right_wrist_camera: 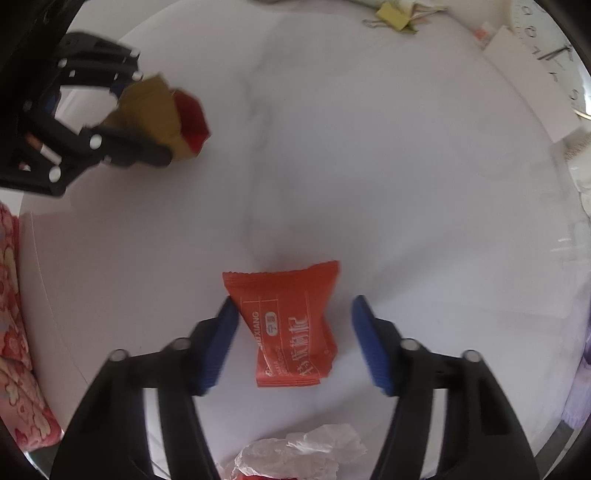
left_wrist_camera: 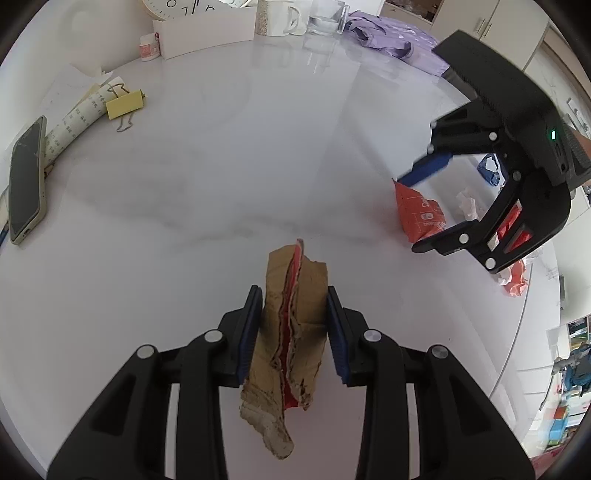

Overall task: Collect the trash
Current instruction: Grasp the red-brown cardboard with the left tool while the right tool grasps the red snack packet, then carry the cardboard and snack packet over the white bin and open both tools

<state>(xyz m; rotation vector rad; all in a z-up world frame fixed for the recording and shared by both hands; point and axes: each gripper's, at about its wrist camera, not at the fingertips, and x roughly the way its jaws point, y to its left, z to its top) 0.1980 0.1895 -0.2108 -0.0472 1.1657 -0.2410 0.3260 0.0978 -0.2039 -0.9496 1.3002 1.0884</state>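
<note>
Torn brown cardboard (left_wrist_camera: 291,347) with a red inner layer sits nearest the left wrist camera, pinched between the blue pads (left_wrist_camera: 248,332) of the left gripper (left_wrist_camera: 293,334); both pads press against its sides and it hangs clear above the white marble table (left_wrist_camera: 221,184). At the far left of that view a phone (left_wrist_camera: 26,181) lies on the table beside a rolled sheet of printed paper (left_wrist_camera: 79,114), with a yellow binder clip (left_wrist_camera: 125,104) just beyond. Along the back edge stand a small jar (left_wrist_camera: 149,46), a white box (left_wrist_camera: 207,31), a mug (left_wrist_camera: 279,16) and a glass (left_wrist_camera: 328,16), then a purple cloth (left_wrist_camera: 391,35). To the right, the right gripper (left_wrist_camera: 432,206) hovers over an orange snack packet (left_wrist_camera: 419,212), with crumpled tissue (left_wrist_camera: 469,203) near it.

From the right wrist camera, the left gripper (right_wrist_camera: 146,122) and its cardboard (right_wrist_camera: 155,114) appear at upper left. The orange snack packet (right_wrist_camera: 290,325) lies flat on the table (right_wrist_camera: 369,166) between the spread fingers of the right gripper (right_wrist_camera: 295,339); its jaws are wide apart, the left pad (right_wrist_camera: 218,347) just beside the packet's edge, the right pad apart from it. A crumpled clear wrapper (right_wrist_camera: 303,450) lies at the bottom edge.
</note>
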